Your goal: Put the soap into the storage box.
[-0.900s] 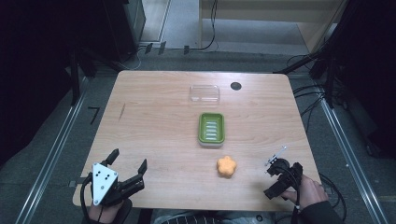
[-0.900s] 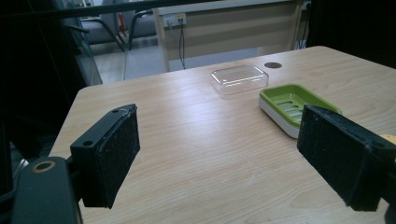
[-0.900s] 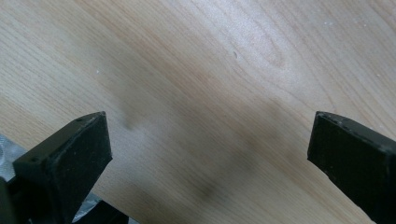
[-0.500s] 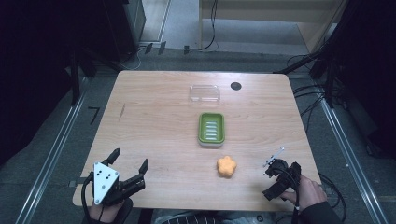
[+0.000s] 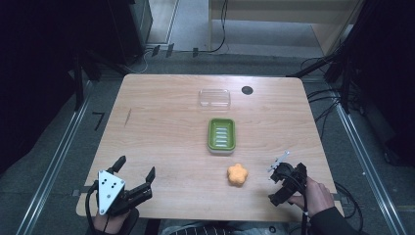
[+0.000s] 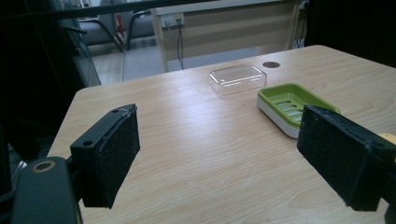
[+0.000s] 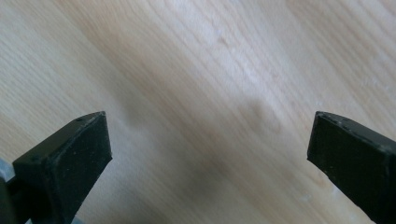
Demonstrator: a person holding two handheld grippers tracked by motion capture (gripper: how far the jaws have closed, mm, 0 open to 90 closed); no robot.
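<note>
Wooden table (image 5: 161, 127): clear lid (image 5: 214, 98), green soap dish (image 5: 221, 135), orange soap (image 5: 237, 174).

My left gripper (image 5: 136, 172) is black with a grey three-cornered plate dotted with dark holes; flat, grainy black pads (image 6: 116, 158) line its jaws. My right gripper (image 5: 285, 183) is black, cable trailing toward six o'clock past my dark sleeve (image 5: 333, 226).

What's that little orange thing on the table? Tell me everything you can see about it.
The orange thing is a small, soft-looking lump shaped like a flower with rounded lobes, matte and evenly orange. It lies flat on the wooden table, toward the near edge, just in front of the green soap dish but apart from it. Nothing touches it except the tabletop. The right gripper sits off to its side, well clear.
</note>
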